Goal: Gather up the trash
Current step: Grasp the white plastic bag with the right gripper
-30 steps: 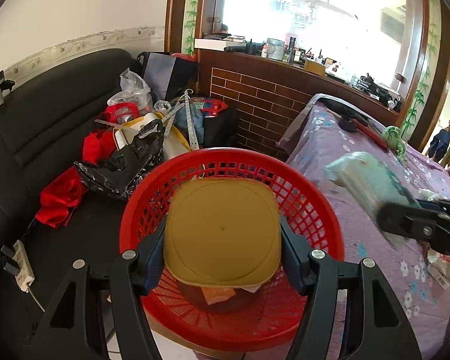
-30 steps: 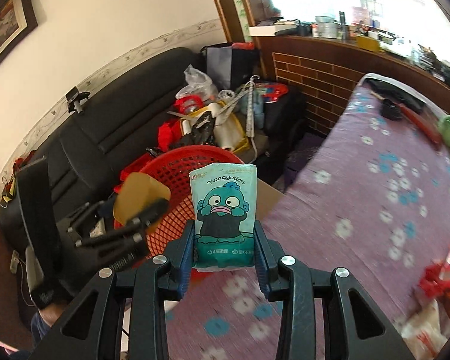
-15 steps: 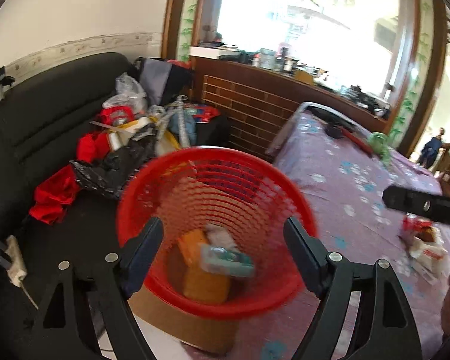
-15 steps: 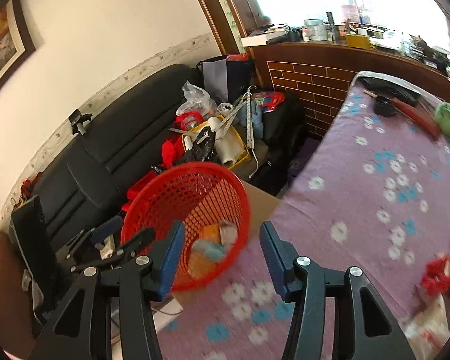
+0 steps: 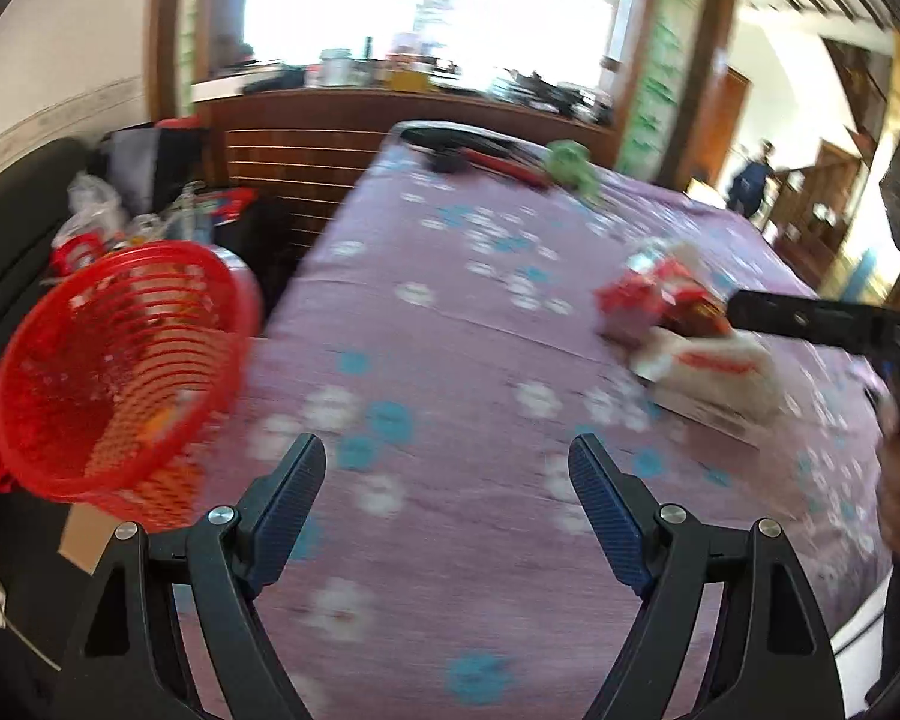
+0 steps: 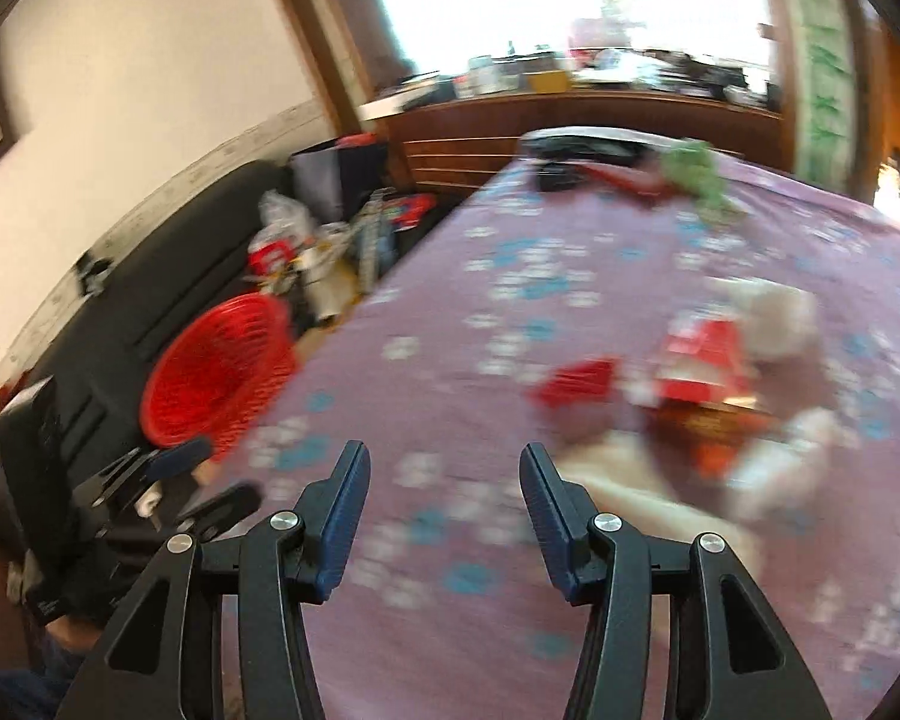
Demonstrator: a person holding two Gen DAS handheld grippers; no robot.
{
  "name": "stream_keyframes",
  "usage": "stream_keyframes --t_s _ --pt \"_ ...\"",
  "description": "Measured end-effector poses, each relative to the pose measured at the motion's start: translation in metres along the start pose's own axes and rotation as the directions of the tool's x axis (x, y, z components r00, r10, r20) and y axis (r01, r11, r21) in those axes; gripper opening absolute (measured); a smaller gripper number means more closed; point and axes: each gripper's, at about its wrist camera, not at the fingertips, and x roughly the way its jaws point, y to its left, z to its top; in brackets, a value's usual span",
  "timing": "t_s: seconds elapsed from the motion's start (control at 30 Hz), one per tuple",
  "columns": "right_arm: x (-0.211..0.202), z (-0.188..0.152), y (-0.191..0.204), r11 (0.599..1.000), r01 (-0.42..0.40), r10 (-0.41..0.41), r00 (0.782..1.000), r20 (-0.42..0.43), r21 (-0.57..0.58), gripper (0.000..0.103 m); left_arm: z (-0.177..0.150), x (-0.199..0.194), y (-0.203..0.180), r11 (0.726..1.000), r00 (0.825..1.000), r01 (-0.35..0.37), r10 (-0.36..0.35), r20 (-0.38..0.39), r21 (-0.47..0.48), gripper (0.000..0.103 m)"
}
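The red mesh basket [image 5: 114,372] stands beside the table's left edge, with trash inside it; it also shows in the right wrist view [image 6: 222,366]. A pile of red and white wrappers [image 5: 684,330] lies on the purple flowered tablecloth [image 5: 450,360]; in the right wrist view the pile [image 6: 702,396] is ahead and to the right. My left gripper [image 5: 447,468] is open and empty over the cloth. My right gripper [image 6: 444,480] is open and empty, left of the pile. Both views are blurred.
A black sofa [image 6: 120,300] with bags and clutter [image 6: 306,246] runs along the left. A black and red tool [image 5: 480,156] and a green object [image 5: 570,165] lie at the table's far end. A brick-faced counter [image 5: 330,138] stands behind.
The left gripper let go of the yellow lid and the right let go of the tissue pack; both landed in the basket. Both grippers have swung right, over the table toward the wrappers.
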Motion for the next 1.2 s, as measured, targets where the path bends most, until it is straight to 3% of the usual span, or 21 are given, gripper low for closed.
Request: stream_keyframes --t_s 0.1,0.3,0.43,0.47,0.6,0.7,0.8,0.97,1.2 --pt "-0.002 -0.005 -0.036 0.998 0.063 -0.063 0.998 -0.01 0.014 0.057 -0.002 0.005 -0.026 0.999 1.0 0.022 -0.022 -0.016 0.045 0.082" --pt "0.021 -0.017 -0.069 0.999 0.015 -0.012 0.996 -0.09 0.033 0.058 -0.01 0.011 -0.056 0.994 0.998 0.036 -0.032 -0.045 0.104 0.082" --pt "0.028 -0.026 -0.058 1.0 0.028 -0.028 0.994 -0.103 0.005 0.055 -0.01 0.014 -0.06 0.994 0.998 0.033 -0.027 -0.057 0.107 0.082" --pt "0.026 -0.028 -0.052 0.999 0.033 -0.033 0.994 -0.101 -0.006 0.05 -0.01 0.015 -0.06 0.994 0.998 0.033 -0.027 -0.059 0.105 0.082" --pt "0.021 -0.039 -0.029 0.998 0.063 -0.065 0.993 -0.1 -0.023 0.045 -0.009 0.018 -0.057 0.995 0.997 0.034 -0.028 -0.07 0.089 0.082" --pt "0.013 -0.045 -0.024 0.999 -0.015 0.017 0.997 -0.081 0.037 0.042 -0.008 0.019 -0.056 0.996 0.996 0.047 -0.041 -0.078 0.081 0.082" --pt "-0.007 -0.046 -0.029 0.988 -0.097 0.098 0.995 0.004 0.118 0.042 -0.008 0.02 -0.06 0.995 0.995 0.058 -0.05 -0.085 0.082 0.082" --pt "-0.042 -0.05 -0.053 0.977 0.014 -0.04 0.992 0.117 0.214 0.042 -0.001 0.023 -0.074 0.993 0.99 0.102 -0.094 -0.106 0.066 0.082" --pt "-0.069 -0.071 -0.085 0.944 0.06 -0.116 0.981 0.158 0.324 0.042 0.016 0.048 -0.114 0.99 0.976 0.136 -0.13 -0.175 0.026 0.084"
